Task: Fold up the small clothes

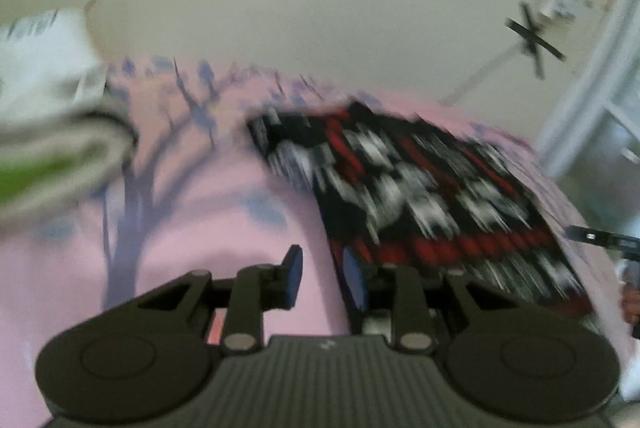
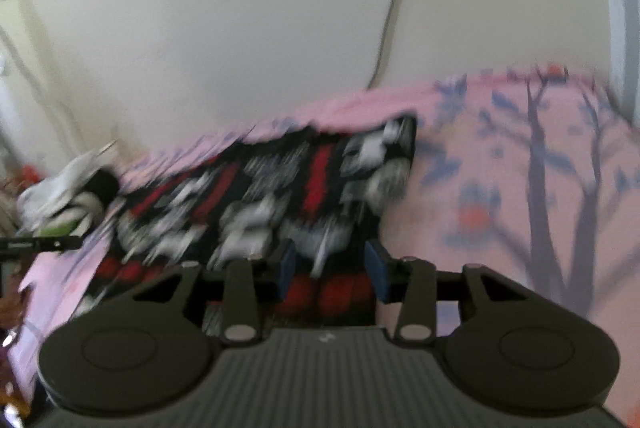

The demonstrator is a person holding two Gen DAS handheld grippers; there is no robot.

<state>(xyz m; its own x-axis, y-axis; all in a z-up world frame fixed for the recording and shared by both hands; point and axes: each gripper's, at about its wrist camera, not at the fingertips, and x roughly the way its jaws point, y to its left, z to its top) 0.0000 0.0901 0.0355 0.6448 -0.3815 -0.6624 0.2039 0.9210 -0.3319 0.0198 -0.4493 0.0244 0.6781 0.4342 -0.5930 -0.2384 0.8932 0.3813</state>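
A small black, red and white patterned garment (image 1: 420,195) lies spread flat on a pink bed sheet (image 1: 224,211) printed with purple trees. My left gripper (image 1: 324,278) hovers low at the garment's left edge. It is open, with only pink sheet showing in the gap; its right finger (image 1: 354,282) overlaps the cloth's border. In the right wrist view the same garment (image 2: 260,195) fills the middle. My right gripper (image 2: 331,272) stands open over its near right corner, and the red and black cloth shows between the blue pads, which do not press on it. Both views are motion-blurred.
A heap of white and green clothes (image 1: 44,131) (image 2: 68,195) sits at the sheet's far left. A pale wall (image 1: 320,7) with black tape crosses (image 1: 534,39) and a cable (image 2: 394,7) rises behind the bed. A window frame (image 1: 592,87) stands on the right.
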